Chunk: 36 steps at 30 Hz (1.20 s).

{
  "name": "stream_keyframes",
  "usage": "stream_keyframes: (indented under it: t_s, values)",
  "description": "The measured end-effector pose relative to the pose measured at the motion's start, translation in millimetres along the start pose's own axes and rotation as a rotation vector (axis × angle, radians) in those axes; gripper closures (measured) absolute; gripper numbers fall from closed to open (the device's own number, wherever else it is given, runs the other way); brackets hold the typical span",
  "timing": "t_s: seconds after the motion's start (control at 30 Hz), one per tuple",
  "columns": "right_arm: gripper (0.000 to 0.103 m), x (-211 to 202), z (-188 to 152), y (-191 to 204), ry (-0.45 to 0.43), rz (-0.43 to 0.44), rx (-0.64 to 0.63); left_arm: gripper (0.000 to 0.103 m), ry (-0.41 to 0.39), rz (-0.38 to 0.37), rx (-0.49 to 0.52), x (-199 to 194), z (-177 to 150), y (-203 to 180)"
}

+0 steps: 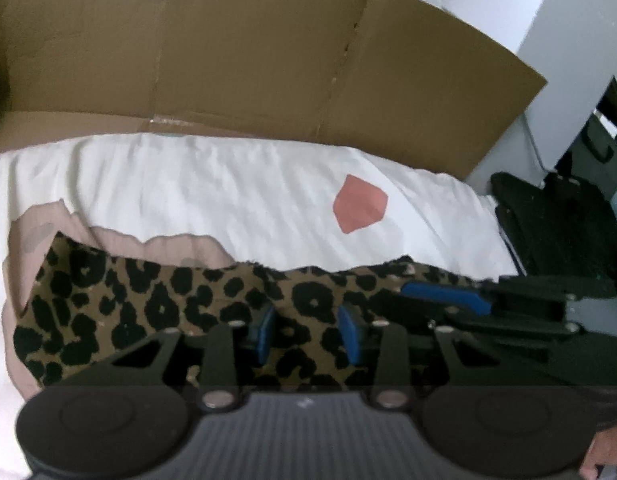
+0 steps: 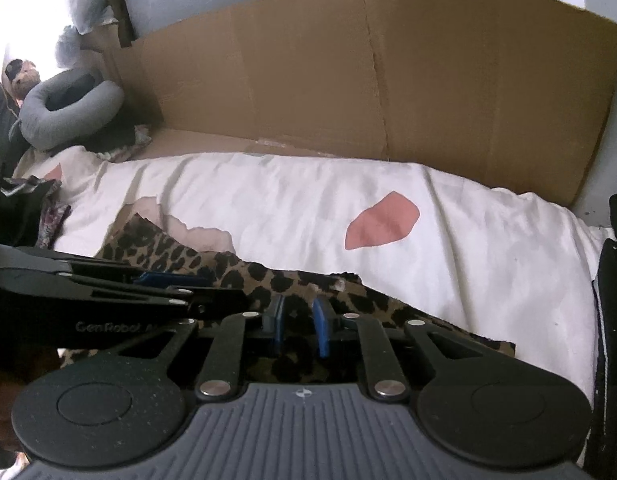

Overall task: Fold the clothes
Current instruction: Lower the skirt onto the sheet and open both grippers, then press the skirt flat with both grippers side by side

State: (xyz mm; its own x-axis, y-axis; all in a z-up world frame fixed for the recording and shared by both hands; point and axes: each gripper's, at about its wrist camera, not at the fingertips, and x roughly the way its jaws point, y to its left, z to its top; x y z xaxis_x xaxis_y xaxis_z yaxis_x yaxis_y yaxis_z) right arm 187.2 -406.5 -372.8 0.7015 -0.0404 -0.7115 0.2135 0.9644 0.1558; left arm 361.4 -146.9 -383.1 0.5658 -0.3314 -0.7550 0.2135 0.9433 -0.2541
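A leopard-print garment (image 1: pixel 156 304) lies across a white sheet (image 1: pixel 212 184), partly over a pale pink cloth (image 1: pixel 180 248). My left gripper (image 1: pixel 307 322) sits over the garment's middle, its blue pads holding a raised fold of the print between them. Just to its right, the right gripper's blue finger (image 1: pixel 444 296) rests on the same cloth. In the right wrist view, my right gripper (image 2: pixel 298 318) has its pads close together around a ridge of the leopard-print garment (image 2: pixel 236 276) near its edge. The left gripper (image 2: pixel 164 279) lies beside it on the left.
A flattened cardboard box (image 1: pixel 248 60) stands as a wall behind the sheet. A salmon patch (image 2: pixel 382 222) marks the sheet. A grey neck pillow (image 2: pixel 68 108) and a pile of clothes (image 2: pixel 32 208) sit at the far left. A black bag (image 1: pixel 556 220) is on the right.
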Motion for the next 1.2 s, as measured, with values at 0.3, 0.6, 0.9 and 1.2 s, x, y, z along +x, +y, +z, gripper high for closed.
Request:
stream_keyframes:
  t_s: [0.3, 0.6, 0.9, 1.2]
  values:
    - [0.086, 16.1, -10.1, -8.3, 0.036, 0.031, -0.002, 0.064, -0.001, 0.01, 0.006, 5.2, -6.0, -1.1]
    - [0.086, 11.5, 0.8, -2.8, 0.061, 0.01, 0.0, 0.075, -0.024, 0.035, -0.003, -18.5, -1.0, -9.2]
    - [0.084, -35.2, -17.1, 5.0, -0.049, 0.035, 0.04, 0.075, -0.06, 0.02, 0.004, -53.0, -22.3, -19.0]
    - [0.084, -26.9, -44.2, 19.0, -0.005, 0.02, 0.016, 0.072, -0.009, 0.07, 0.048, -35.0, -40.8, -14.6]
